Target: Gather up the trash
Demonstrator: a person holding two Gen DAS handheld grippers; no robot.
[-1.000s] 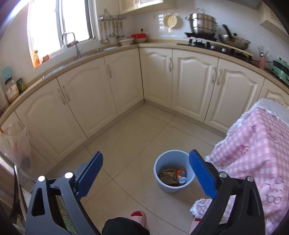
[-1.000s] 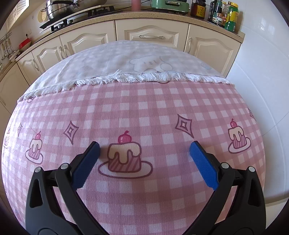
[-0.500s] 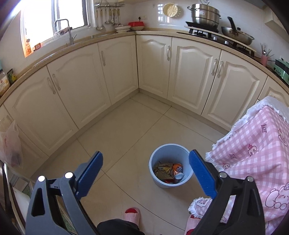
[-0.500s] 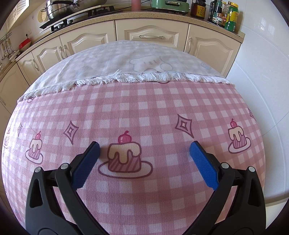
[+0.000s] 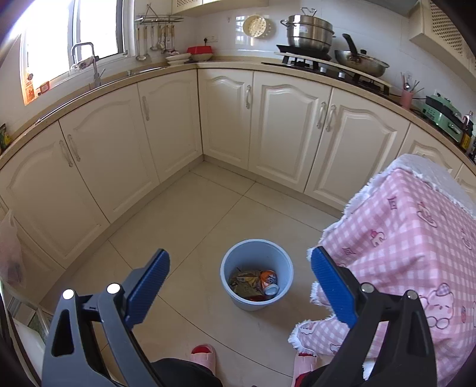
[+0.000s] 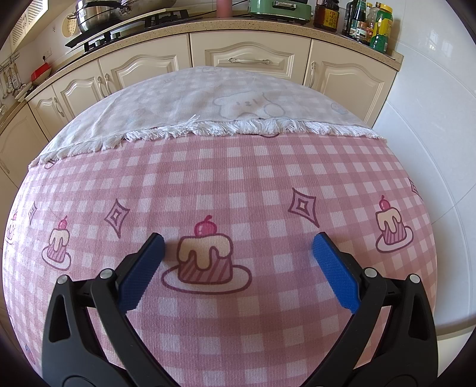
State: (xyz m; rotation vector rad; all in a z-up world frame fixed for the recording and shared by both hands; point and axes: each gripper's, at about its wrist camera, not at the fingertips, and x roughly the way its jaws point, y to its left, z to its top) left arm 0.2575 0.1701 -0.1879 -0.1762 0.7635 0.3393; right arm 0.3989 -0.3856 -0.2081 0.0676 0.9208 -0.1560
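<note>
A light blue bin (image 5: pixel 284 269) stands on the tiled floor beside the table. It holds crumpled wrappers (image 5: pixel 245 281) and an orange can (image 5: pixel 269 281). My left gripper (image 5: pixel 240 269) is open and empty, held high above the floor with the bin between its blue pads in the view. My right gripper (image 6: pixel 237 248) is open and empty, just above the pink checked tablecloth (image 6: pixel 238 166), framing a printed cake picture. No loose trash shows on the table.
Cream cabinets (image 5: pixel 285 125) line the walls, with a sink tap (image 5: pixel 89 59) and a stove with pots (image 5: pixel 309 32) on the counter. A plastic bag (image 5: pixel 10 253) hangs at the left. Red slippers (image 5: pixel 203 354) are below. Bottles (image 6: pixel 369 23) stand on the counter.
The left gripper has risen and tilted, so the bin sits farther away and more centred between the pads. The right gripper has not moved.
</note>
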